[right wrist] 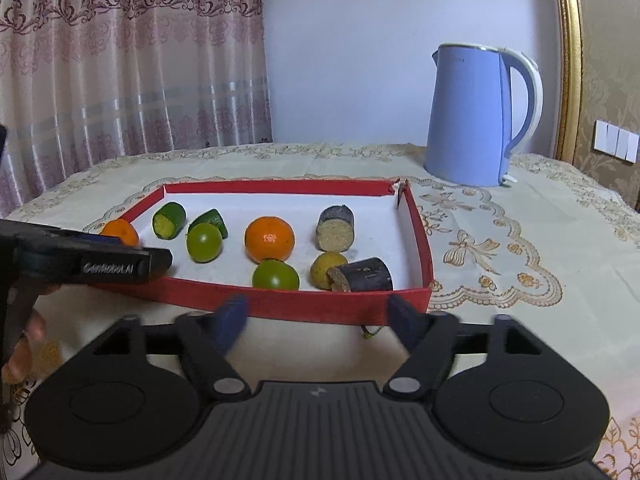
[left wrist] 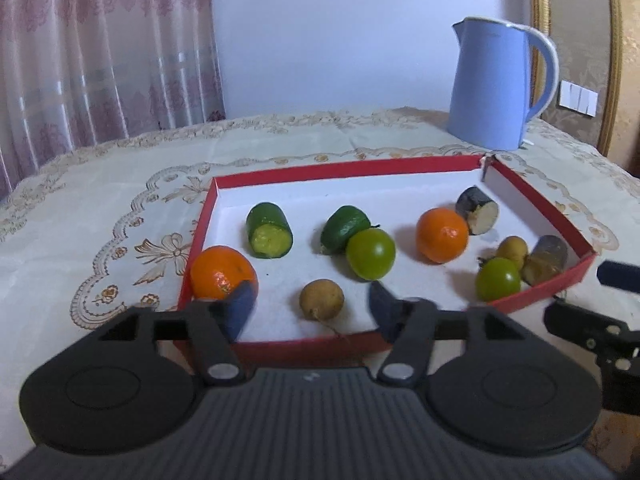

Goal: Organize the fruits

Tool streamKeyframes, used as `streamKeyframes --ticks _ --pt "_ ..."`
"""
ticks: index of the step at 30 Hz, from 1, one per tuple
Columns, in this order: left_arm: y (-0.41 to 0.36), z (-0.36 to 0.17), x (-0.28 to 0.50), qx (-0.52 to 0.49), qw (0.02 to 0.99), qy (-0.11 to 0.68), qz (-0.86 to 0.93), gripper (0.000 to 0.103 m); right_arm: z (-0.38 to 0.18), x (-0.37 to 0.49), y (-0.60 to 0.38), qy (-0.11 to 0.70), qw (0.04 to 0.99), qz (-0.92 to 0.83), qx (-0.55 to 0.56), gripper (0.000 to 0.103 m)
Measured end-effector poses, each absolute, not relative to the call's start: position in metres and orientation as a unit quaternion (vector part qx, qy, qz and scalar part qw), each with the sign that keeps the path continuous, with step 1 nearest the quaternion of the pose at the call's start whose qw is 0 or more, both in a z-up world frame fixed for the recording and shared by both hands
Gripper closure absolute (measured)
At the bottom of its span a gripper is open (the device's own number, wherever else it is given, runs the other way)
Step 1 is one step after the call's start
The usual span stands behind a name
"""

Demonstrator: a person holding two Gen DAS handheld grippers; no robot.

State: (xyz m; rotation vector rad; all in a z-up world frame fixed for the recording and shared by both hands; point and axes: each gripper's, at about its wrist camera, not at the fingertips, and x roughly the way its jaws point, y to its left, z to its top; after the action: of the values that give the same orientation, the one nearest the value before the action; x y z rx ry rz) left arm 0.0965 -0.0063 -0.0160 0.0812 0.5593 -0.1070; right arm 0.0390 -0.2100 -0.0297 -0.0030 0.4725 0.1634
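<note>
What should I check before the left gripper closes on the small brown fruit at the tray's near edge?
1. Left gripper open and empty: ok.
2. Brown fruit between its fingers: ok in the left wrist view; depth cannot tell.
3. Left finger clear of the near orange: not ok, they overlap in view.
4. Right gripper open, outside the red tray: ok.
5. Fruit's stem free of the tray wall: cannot tell.
6. Blue kettle well away: ok.
</note>
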Motion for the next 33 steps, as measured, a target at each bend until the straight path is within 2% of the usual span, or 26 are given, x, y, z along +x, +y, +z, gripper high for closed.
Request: streamKeyframes --ticks 1,2,3,5,10,33 --pt "-0.006 -0.014 0.091 0.042 0.962 0.266 -0.049 0.018 -0.029 0.038 -0.209 0.231 0.969 0.083 -0.001 0.018" --pt "-0.006 -0.012 0.085 0.046 0.965 0.253 -0.045 0.014 -0.028 0.038 -0.208 0.231 0.969 0.084 0.000 0.018" --pt "-0.006 -0.010 0.080 0.051 0.968 0.242 -0.044 0.013 -0.027 0.037 -0.207 0.231 0.969 0.085 0.001 0.017" --pt "-0.007 -0.005 0.073 0.057 0.969 0.235 -0.048 0.010 -0.026 0.039 -0.205 0.235 0.968 0.085 0.001 0.009" --pt "-0.008 -0.001 0.065 0.053 0.968 0.239 -0.059 0.005 -0.023 0.037 -0.197 0.239 0.968 0.074 -0.017 0.008" --pt "0.000 0.005 0.050 0.030 0.969 0.233 -0.070 0.005 -0.018 0.031 -0.179 0.237 0.967 0.083 -0.044 0.008"
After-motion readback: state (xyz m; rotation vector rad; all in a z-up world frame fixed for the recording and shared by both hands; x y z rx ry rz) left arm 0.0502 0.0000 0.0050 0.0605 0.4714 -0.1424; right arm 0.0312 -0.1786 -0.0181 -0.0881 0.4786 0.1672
